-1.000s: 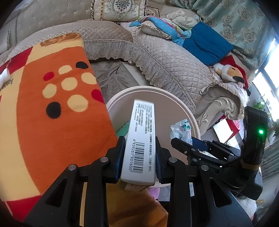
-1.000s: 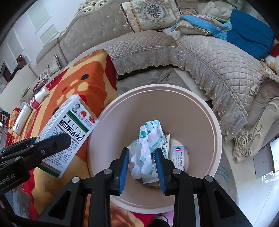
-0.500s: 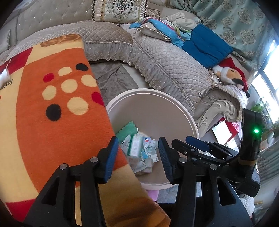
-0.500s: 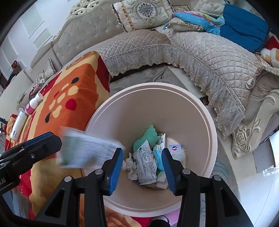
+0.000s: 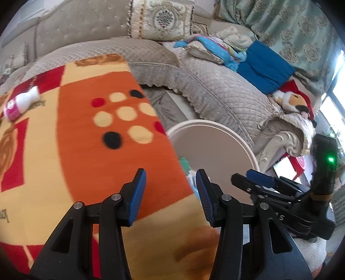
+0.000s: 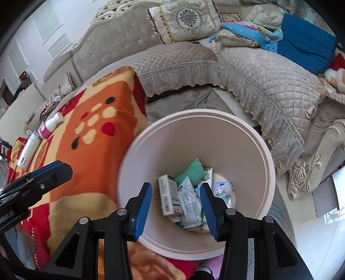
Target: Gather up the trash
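Note:
A pale pink round bin (image 6: 254, 137) stands on the floor beside the orange blanket (image 6: 97, 150). In it lie a white box (image 6: 169, 195), wrappers (image 6: 189, 200) and a green piece (image 6: 193, 173). My right gripper (image 6: 175, 202) is open and empty, above the bin. My left gripper (image 5: 170, 191) is open and empty, above the blanket's edge (image 5: 107, 161) next to the bin (image 5: 215, 146). A pink-and-white bottle (image 5: 20, 103) lies on the blanket at far left; it also shows in the right wrist view (image 6: 50, 125), next to a white tube (image 6: 29, 150).
A quilted beige sofa (image 6: 248, 71) wraps round behind the bin, with cushions (image 6: 185, 19), a blue blanket (image 6: 306, 49) and a plush toy (image 5: 291, 101) on it. The carved sofa end (image 6: 312, 159) stands right of the bin. My right gripper's body (image 5: 301, 204) shows in the left wrist view.
Both grippers opened. The left let go of the white box and the right let go of the crumpled wrapper; both now lie in the bin. The left gripper moved left over the blanket.

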`<state>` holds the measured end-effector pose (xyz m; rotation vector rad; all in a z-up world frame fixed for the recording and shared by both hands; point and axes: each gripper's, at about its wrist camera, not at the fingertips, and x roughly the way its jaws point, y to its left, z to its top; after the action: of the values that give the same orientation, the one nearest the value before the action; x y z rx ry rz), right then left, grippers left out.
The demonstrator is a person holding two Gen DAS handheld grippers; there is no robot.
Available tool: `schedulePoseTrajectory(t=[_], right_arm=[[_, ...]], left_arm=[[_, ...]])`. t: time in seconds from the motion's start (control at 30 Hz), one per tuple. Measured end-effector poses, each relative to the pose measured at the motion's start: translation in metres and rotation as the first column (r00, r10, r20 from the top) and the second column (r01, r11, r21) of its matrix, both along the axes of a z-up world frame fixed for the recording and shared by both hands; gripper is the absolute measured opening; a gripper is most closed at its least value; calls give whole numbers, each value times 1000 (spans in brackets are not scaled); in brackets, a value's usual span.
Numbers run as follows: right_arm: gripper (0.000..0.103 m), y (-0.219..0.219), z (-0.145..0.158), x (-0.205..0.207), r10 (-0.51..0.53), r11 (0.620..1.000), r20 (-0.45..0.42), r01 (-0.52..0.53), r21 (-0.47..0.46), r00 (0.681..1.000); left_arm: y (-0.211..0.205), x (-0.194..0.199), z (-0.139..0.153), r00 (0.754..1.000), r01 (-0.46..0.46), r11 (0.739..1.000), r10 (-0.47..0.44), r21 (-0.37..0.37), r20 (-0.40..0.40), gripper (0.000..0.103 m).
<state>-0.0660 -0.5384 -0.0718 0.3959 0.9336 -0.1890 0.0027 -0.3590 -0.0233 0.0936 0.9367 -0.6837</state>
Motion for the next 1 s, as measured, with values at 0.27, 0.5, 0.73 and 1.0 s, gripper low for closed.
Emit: schedulePoseTrajectory(t=[0.27,0.5,0.73,1.0], right_arm=[[47,29,15,2,30,999,34,-30,-10,999],[64,52,31,-7,21,999,85,-18,-37,996],[68,69,47,-23,-9,998,152,17,-53,988],[69,80,68,-50,-55,992,226,78,-95,973]], left_arm=[[37,-1,7,996,-62,998,62,-8,58,55],[61,-14,19,988,-84,995,90,-45,127,69],[73,-36,34,974,-85,995,96,-61,208,69],[92,-59,51,954,-92,990,118,-105,275,69]])
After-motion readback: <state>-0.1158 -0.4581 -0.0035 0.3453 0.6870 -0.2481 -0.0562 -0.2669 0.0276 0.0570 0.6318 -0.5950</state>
